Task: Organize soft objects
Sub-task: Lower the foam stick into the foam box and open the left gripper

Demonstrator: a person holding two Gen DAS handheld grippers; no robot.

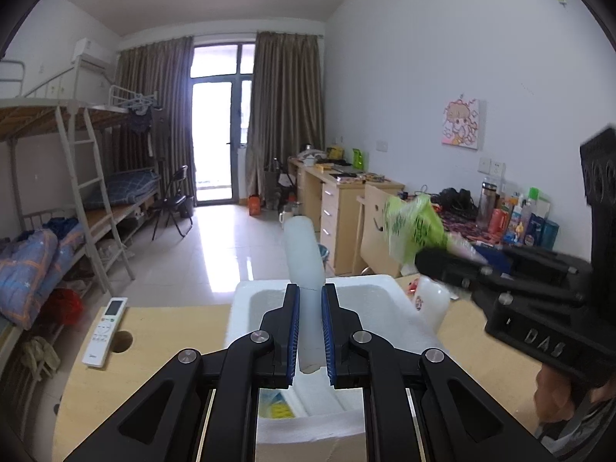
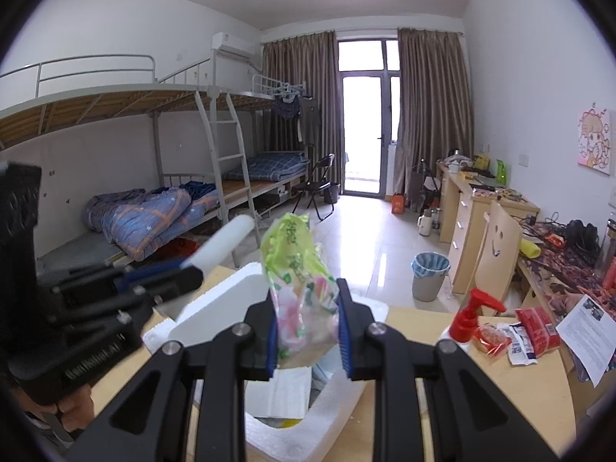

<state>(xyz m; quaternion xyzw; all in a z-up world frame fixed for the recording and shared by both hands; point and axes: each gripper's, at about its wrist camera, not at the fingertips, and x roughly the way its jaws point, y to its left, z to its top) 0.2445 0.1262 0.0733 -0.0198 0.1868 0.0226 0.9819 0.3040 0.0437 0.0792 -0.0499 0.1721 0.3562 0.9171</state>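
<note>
Left claw (image 1: 310,331) grips white foam cylinder (image 1: 304,254); right claw (image 2: 308,327) grips green-pink plastic packet (image 2: 298,288); both above white foam box (image 1: 379,288), neither yet deposited

Both wrist views hover close over the foam box (image 1: 385,288), apparently facing the balcony door (image 2: 365,131).
</note>
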